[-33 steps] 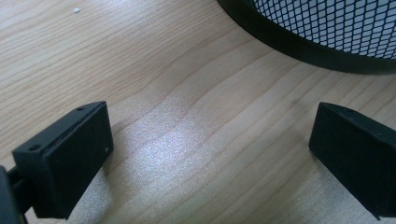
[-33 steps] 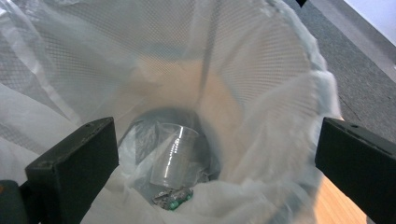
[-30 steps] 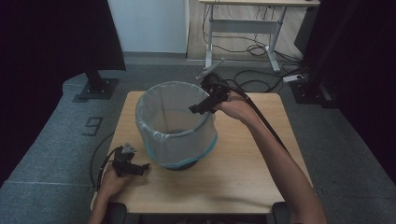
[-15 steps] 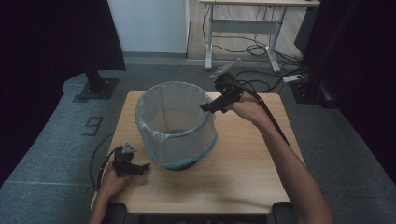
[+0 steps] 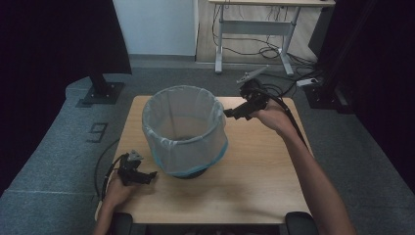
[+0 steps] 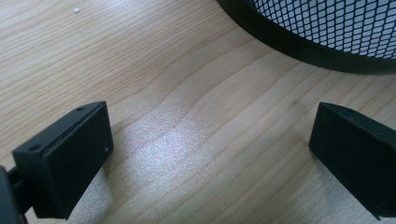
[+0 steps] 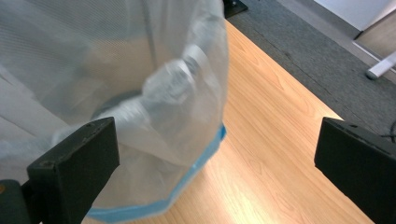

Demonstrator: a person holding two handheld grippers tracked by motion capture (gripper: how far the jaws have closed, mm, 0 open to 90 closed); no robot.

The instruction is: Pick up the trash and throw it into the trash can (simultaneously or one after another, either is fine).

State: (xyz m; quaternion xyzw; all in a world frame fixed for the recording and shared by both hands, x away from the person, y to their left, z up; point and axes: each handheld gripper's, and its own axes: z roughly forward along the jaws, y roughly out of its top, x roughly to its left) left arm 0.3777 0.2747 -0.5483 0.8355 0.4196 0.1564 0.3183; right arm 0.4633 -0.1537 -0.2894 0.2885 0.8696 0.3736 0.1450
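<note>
Right claw (image 5: 228,114) has pulled back from the bin rim toward the counter's right side since the earlier frames; it is now just beside the rim, not touching it. Left claw (image 5: 149,175) has stayed put at the near-left of the counter (image 5: 254,171).

Mesh waste bin (image 5: 185,132) stands upright mid-counter, lined with a clear plastic bag (image 5: 195,147) folded over the rim, blue band low around the outside. Bin sits between the two claws and blocks the straight line from one to the other.

Right claw: jaws wide, holding nothing. Left claw: jaws wide, empty, low over the wood just beside the bin's base.

High view adds the surroundings: grey carpet, a black stand foot (image 5: 103,90) at far left, a desk frame (image 5: 254,29) with cables behind the counter.

Right gripper view shows the bag (image 7: 154,116) up close, crumpled film, blue edge (image 7: 205,154), left jaw in front of it. Left gripper view shows the bin's black base ring and mesh (image 6: 327,32), and a small white speck (image 6: 76,10) on the wood.
</note>
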